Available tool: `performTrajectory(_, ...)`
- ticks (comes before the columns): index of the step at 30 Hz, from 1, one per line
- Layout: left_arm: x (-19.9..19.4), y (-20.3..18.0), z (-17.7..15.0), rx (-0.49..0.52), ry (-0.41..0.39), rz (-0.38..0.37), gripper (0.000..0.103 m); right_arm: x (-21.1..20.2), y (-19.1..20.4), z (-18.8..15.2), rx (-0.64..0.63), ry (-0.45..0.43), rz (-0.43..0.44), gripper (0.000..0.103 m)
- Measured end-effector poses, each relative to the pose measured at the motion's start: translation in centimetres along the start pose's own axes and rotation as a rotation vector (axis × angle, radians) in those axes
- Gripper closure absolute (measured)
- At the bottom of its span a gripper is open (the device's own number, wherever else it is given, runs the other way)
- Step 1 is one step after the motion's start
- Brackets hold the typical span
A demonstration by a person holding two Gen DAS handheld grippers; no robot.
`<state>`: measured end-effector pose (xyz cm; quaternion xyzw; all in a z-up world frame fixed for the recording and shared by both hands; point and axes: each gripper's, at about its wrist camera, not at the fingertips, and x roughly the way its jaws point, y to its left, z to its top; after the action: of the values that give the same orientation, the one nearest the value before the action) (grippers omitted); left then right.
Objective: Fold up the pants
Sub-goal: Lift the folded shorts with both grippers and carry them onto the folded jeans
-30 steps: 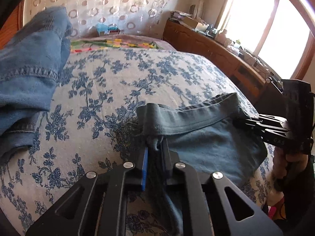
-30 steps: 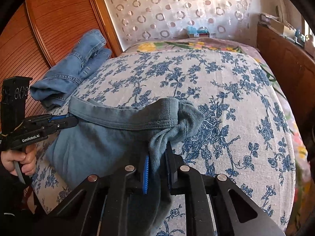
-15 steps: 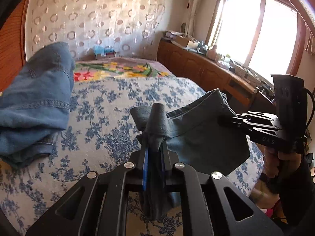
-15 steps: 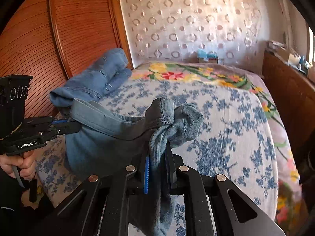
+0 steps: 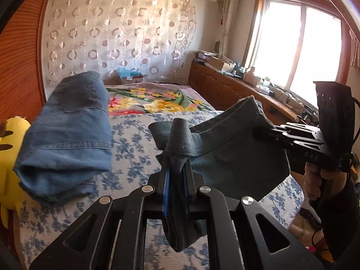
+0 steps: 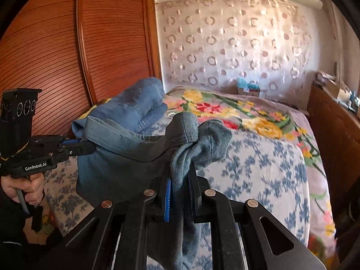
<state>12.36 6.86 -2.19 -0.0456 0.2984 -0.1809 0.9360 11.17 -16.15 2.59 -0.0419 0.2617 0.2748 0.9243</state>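
Left wrist view shows the pants (image 5: 236,157) hanging above the near part of the bed (image 5: 135,139), the left gripper (image 5: 177,175) and right gripper (image 5: 267,132) each clenched on a bunched waistband corner. Such bunched, shallow bites could slip, I judge, dropping the soft grey-blue cloth crumpled, sagging between them

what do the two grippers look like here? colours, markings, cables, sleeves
Both are matte black handheld units with pistol handles, silver rivets on cut-out linkages, blue pads inside the jaws. The left gripper bears white "GenRobot.AI" lettering, a perforated black box on top and a grey cable below the hand. The right gripper shows faint "DAS" lettering, a black cable and a black sleeve.
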Motion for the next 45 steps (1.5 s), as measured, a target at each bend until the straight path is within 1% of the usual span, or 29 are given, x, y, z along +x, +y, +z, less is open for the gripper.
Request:
performTrajectory(5, -0.8, 2.1, 0.8, -0.032, -0.023, 0.018, 0.092, 1.3, 0.9, 2.1, -0.024, -0.017, 0.038, 0.091)
performTrajectory(10, -1.8, 4.0, 2.5, -0.059, -0.062, 0.041, 0.092, 3.2, 2.1, 5.3, -0.096, -0.021, 0.067, 0.091)
performTrajectory(17, -2.6, 7.2, 3.8, -0.096, -0.097, 0.122, 0.092, 7.6, 2.4, 10.1, -0.161, -0.022, 0.122, 0.091)
performTrajectory(23, -3.2, 10.2, 4.3, -0.133, -0.125, 0.204, 0.092, 12.4, 2.0, 12.8, -0.223, -0.006, 0.16, 0.091)
performTrajectory(29, -2.1, 13.1, 3.8, -0.181, -0.115, 0.265, 0.092, 17.7, 2.3, 15.8, -0.285, 0.038, 0.174, 0.091)
performTrajectory(35, -1.3, 15.4, 3.7, -0.229, -0.105, 0.281, 0.092, 22.2, 3.3, 18.8, -0.346, 0.062, 0.186, 0.091)
performTrajectory(40, -0.5, 16.8, 3.3, -0.257, -0.081, 0.288, 0.092, 25.8, 4.5, 19.9, -0.396, 0.087, 0.201, 0.091)
performTrajectory(45, 0.3, 18.0, 2.4, -0.296, -0.056, 0.302, 0.092, 29.0, 5.6, 20.4, -0.407, 0.112, 0.218, 0.091)
